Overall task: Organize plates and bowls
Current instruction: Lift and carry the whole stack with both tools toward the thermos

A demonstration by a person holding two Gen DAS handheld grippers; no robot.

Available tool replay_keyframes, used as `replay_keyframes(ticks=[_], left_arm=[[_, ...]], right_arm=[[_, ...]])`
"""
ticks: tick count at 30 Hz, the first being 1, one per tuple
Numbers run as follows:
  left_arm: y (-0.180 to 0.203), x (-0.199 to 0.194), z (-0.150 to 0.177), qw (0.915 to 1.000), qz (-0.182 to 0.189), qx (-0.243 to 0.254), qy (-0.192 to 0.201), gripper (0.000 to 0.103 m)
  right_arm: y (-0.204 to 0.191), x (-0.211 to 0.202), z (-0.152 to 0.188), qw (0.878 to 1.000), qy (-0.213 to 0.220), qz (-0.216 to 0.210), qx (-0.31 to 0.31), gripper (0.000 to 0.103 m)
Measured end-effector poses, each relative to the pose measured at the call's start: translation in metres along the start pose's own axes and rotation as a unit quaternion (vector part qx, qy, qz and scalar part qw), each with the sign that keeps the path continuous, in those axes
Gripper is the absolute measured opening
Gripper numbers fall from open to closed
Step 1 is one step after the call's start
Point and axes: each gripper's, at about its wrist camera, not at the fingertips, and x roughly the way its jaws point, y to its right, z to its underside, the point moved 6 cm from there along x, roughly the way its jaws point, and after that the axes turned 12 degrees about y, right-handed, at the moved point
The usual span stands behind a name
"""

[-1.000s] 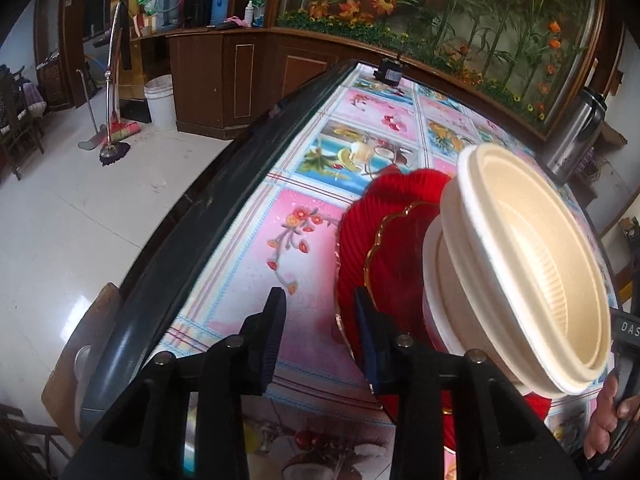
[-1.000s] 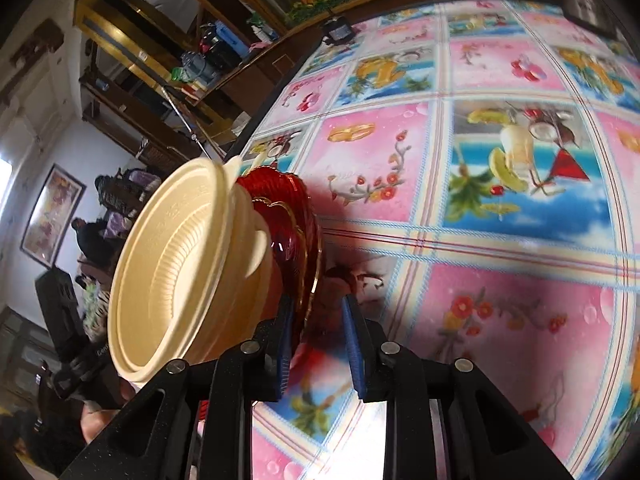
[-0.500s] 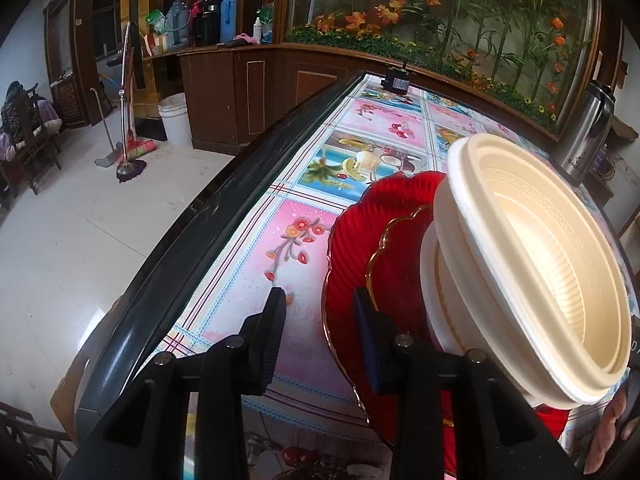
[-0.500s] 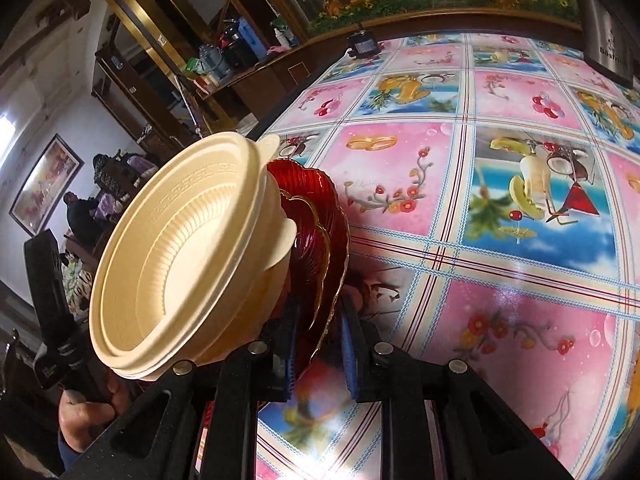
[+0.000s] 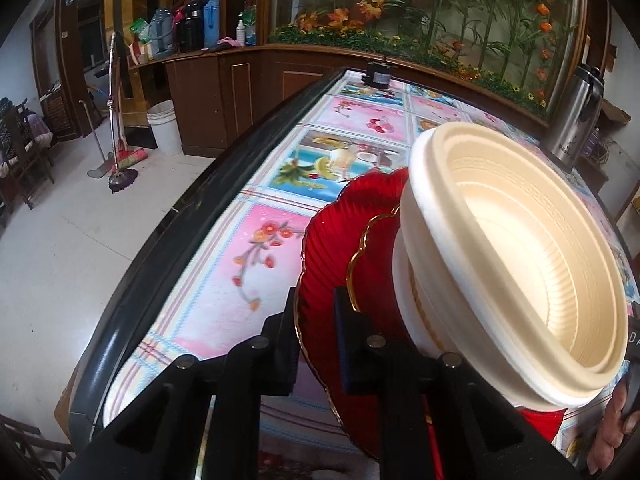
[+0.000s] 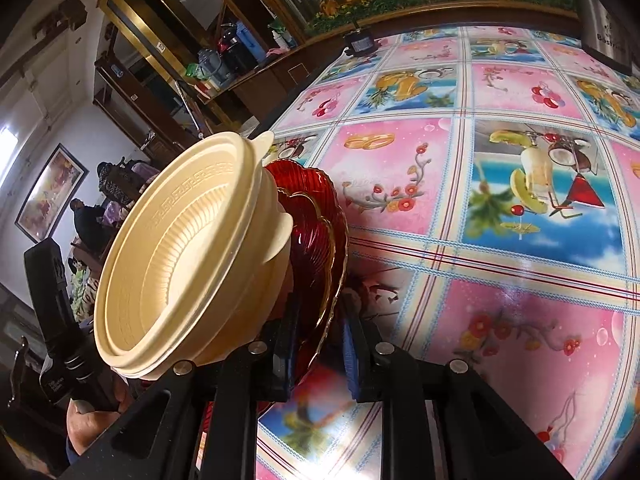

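Observation:
A stack of red plates [image 5: 336,248] with gold rims carries nested cream bowls [image 5: 516,248] and hangs tilted above the patterned table. My left gripper [image 5: 316,320] is shut on the red plates' near rim. In the right wrist view the same red plates [image 6: 316,216] and cream bowls [image 6: 180,256] show, and my right gripper [image 6: 320,344] is shut on the opposite rim. Both grippers hold the stack between them, off the table.
The table has a pink and blue fruit-pattern cloth [image 6: 500,200] and a dark rounded edge [image 5: 192,216]. A steel thermos [image 5: 572,116] stands at the far right. A small black device [image 5: 378,76] sits at the far end. Floor, bucket and brooms lie left.
The plate and bowl stack has risen and tilted a little more. Both grippers stay closed on its rims; the left jaws have narrowed onto the rim.

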Motion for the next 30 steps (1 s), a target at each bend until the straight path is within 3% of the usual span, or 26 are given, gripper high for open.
replay_keyframes(ticks=[6,11,20,24,30], left_arm=[[0.041,0.012,-0.005,0.9995,0.02,0.025,-0.007,0.013],[0.11,0.027,-0.009,0.9963,0.056,0.063,-0.013,0.013],[0.232,0.04,-0.009,0.9857,0.109,0.128,-0.001,0.014],[0.247,0.047,-0.011,0.9857,0.101,0.134,0.016,0.018],[0.245,0.049,-0.012,0.9865,0.096,0.129,0.028,0.018]], right_arm=[[0.028,-0.017,-0.006,0.999,0.014,0.02,0.021,0.021],[0.072,-0.05,-0.011,0.996,0.046,0.062,0.047,0.021],[0.17,-0.129,-0.015,0.975,0.119,0.147,0.115,0.02],[0.182,-0.14,-0.014,0.97,0.136,0.172,0.108,0.02],[0.18,-0.133,-0.016,0.971,0.131,0.171,0.101,0.02]])
